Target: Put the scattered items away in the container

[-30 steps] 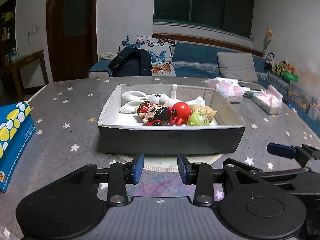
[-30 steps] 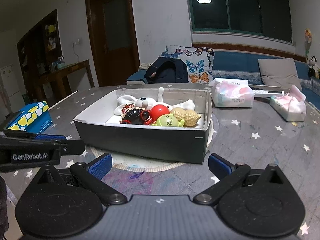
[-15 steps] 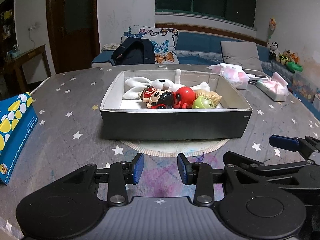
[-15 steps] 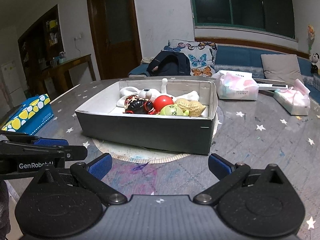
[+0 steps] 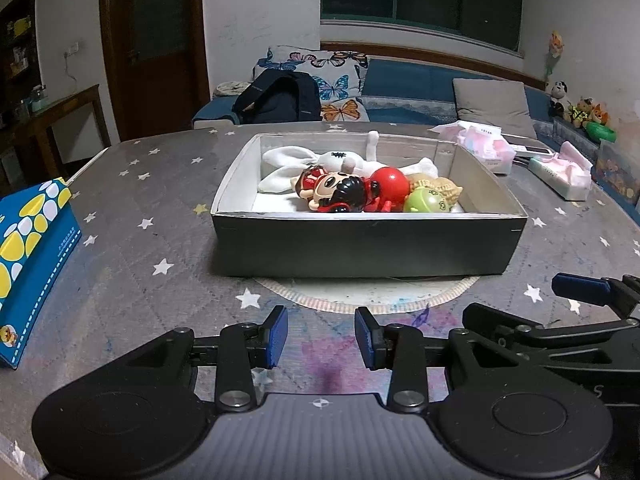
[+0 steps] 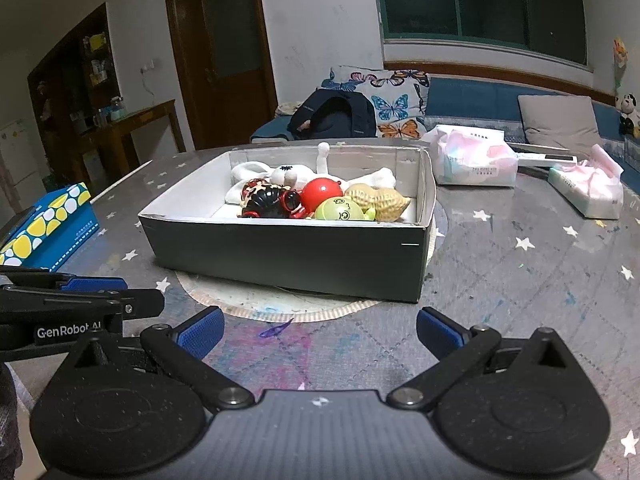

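A dark grey box (image 5: pixel 360 246) (image 6: pixel 280 254) with a white inside stands on a round mat in the middle of the star-patterned table. In it lie a white plush toy (image 5: pixel 296 162), a doll with black hair (image 5: pixel 340 192), a red ball (image 5: pixel 389 184) (image 6: pixel 322 194), a green ball (image 5: pixel 424 202) (image 6: pixel 340 210) and a peanut-shaped toy (image 6: pixel 378 202). My left gripper (image 5: pixel 320 336) hovers over the table just in front of the box, its fingers a narrow gap apart and empty. My right gripper (image 6: pixel 320 330) stands beside it, wide open and empty.
A blue and yellow tissue box (image 5: pixel 28 256) (image 6: pixel 48 228) sits at the table's left edge. Two pink tissue packs (image 6: pixel 472 156) (image 6: pixel 588 190) and a remote (image 6: pixel 544 158) lie at the back right. A sofa with a backpack (image 5: pixel 280 98) is behind the table.
Both grippers have drawn back and risen a little from the box, so it sits farther off in both views. Neither jaw gap has changed.
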{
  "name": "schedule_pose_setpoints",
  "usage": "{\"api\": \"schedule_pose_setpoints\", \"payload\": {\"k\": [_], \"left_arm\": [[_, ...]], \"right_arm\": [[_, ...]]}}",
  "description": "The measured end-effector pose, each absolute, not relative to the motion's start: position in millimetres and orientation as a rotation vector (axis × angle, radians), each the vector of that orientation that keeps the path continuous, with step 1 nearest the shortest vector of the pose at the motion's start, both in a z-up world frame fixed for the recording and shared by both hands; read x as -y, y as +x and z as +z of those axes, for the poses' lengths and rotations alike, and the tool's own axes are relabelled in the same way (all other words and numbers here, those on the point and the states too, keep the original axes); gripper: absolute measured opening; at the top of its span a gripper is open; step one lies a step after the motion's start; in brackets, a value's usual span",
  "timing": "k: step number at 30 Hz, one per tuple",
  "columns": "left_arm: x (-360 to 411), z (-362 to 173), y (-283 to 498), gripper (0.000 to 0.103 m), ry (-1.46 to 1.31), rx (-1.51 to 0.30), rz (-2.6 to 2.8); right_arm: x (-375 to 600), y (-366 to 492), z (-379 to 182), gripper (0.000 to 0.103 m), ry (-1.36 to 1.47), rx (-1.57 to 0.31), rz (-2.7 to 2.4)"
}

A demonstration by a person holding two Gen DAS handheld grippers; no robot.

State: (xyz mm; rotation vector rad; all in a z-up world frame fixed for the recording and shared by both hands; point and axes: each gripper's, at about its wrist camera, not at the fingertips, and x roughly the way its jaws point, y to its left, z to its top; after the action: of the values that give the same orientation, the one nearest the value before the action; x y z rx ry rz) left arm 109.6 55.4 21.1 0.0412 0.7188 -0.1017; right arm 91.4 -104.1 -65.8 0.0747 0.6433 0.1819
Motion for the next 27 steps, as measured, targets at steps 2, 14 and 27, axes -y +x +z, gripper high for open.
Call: {"api": "schedule_pose_setpoints", "payload": {"k": [2, 14, 27], "left_arm": [[-55.7, 20.3, 111.2, 0.039, 0.042, -0.720, -0.101], [-60.0, 15.5, 127.1, 0.039, 0.041, -0.728, -0.091], [-62.2, 11.5, 147.3, 0.039, 0.043, -0.740, -0.085]], "right_arm": [[103.3, 93.7, -67.2, 0.103, 0.070, -0.650, 0.181], [98.4, 109.3, -71.1, 0.103, 0.064, -0.679, 0.178], [94.8, 129.0, -77.4, 0.103, 0.064, -0.708, 0.168]]}}
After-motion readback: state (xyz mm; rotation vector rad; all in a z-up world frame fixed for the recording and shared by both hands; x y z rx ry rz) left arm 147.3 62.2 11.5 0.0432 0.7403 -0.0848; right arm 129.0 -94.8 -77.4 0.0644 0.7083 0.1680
